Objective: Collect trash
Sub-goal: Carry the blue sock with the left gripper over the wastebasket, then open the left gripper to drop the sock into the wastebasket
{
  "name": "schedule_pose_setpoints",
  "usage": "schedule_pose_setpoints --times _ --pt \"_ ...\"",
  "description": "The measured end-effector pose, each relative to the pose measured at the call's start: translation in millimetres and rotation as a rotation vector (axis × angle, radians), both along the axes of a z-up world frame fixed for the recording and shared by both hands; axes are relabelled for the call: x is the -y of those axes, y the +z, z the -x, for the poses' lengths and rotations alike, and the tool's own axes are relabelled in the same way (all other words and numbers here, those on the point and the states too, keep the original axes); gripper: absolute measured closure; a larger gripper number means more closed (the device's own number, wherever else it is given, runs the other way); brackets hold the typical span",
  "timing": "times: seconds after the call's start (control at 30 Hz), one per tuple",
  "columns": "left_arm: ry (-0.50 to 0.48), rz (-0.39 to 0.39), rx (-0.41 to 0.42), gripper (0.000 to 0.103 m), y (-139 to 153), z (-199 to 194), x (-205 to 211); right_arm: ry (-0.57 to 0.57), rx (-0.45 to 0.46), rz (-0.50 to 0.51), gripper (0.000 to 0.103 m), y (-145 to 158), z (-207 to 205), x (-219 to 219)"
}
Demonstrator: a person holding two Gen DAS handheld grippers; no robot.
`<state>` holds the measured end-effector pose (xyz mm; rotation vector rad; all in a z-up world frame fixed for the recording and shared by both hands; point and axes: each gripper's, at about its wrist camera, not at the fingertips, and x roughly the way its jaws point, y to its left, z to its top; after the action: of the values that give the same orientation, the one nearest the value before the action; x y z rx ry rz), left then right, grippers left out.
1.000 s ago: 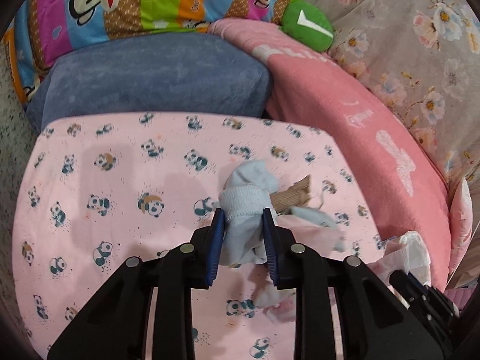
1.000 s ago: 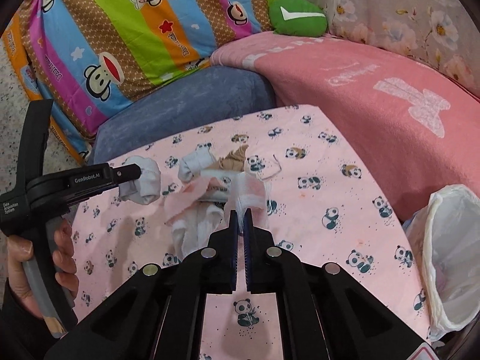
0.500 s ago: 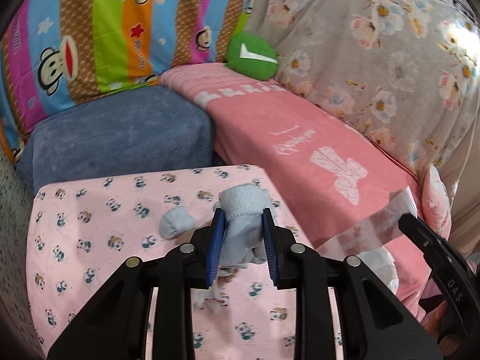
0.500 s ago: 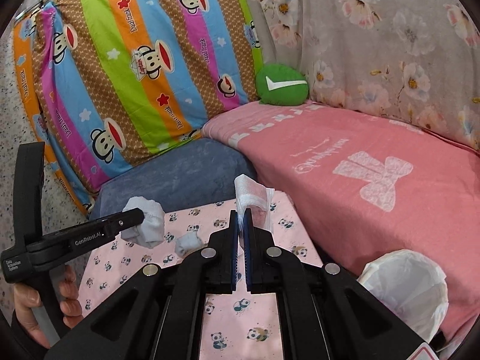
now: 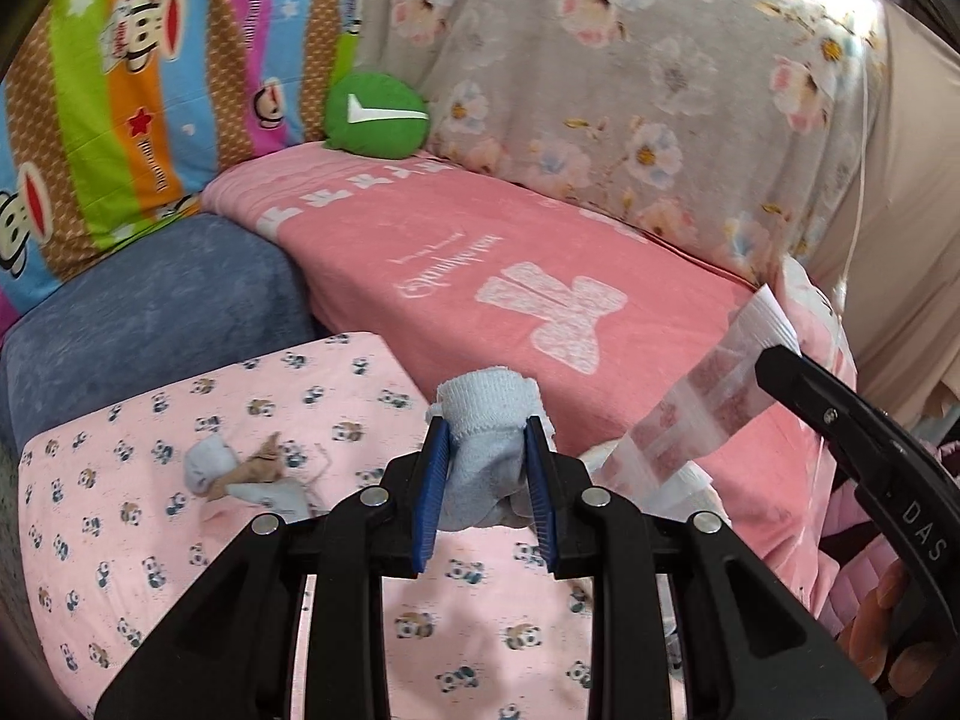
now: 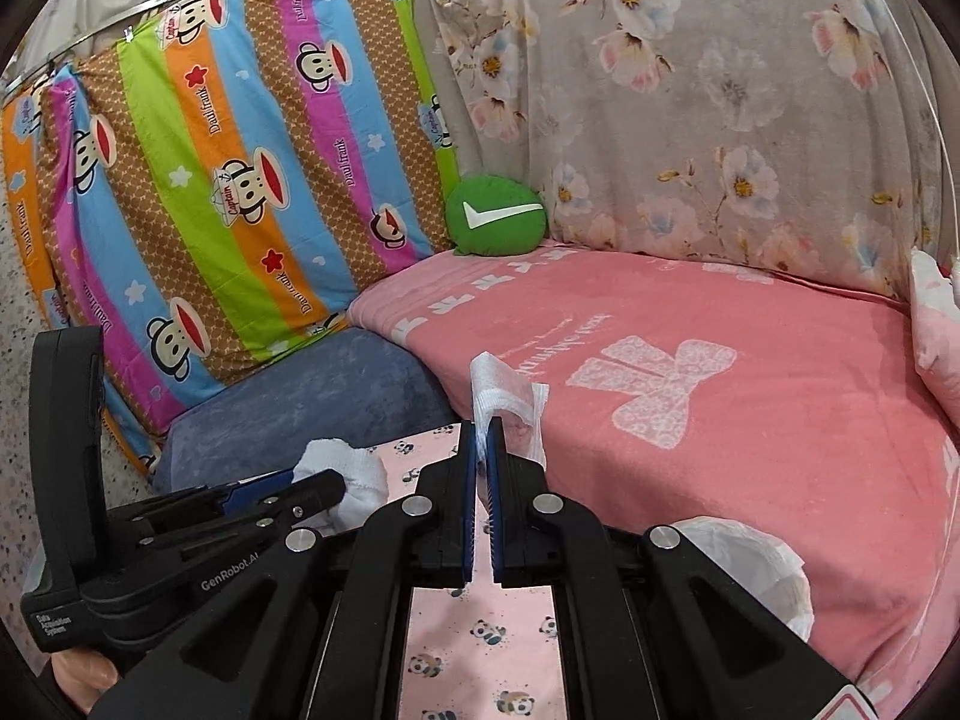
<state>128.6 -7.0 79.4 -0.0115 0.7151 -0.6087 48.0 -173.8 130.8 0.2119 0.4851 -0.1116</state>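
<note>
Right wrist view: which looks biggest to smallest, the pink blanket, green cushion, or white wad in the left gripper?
1. pink blanket
2. green cushion
3. white wad, though it sits nearer the camera, so true size is unsure.

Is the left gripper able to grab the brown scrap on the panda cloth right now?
Probably not yet. The left gripper is already shut on a pale blue sock, so its jaws are full. The brown scrap lies uncovered on the panda cloth, beside other scraps.
</note>
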Motion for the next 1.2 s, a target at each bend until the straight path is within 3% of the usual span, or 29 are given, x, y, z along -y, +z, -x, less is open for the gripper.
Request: schedule_pose_setpoints --times 0.57,1.0,1.1,1.13,1.2 --pt "-0.194 -0.062 0.001 0.077 -16 42 107 -0.17 -0.031 -0.03 0.098 -24 49 99" --pt "-0.287 -0.09 -0.023 0.073 -38 53 154 -0.236 -0.067 -0.063 0.094 -47 62 144" --pt "-0.285 -0.097 -0.023 0.053 -42 55 160 -0.241 -0.072 -0.064 0.093 -50 62 147" --pt "-0.279 -0.092 -0.017 0.038 -42 56 160 -0.244 -0.073 -0.065 0.091 -51 62 149" --pt "-0.273 -0.084 0.001 0.03 -41 59 161 -0.25 -0.07 -0.069 0.082 -52 64 151"
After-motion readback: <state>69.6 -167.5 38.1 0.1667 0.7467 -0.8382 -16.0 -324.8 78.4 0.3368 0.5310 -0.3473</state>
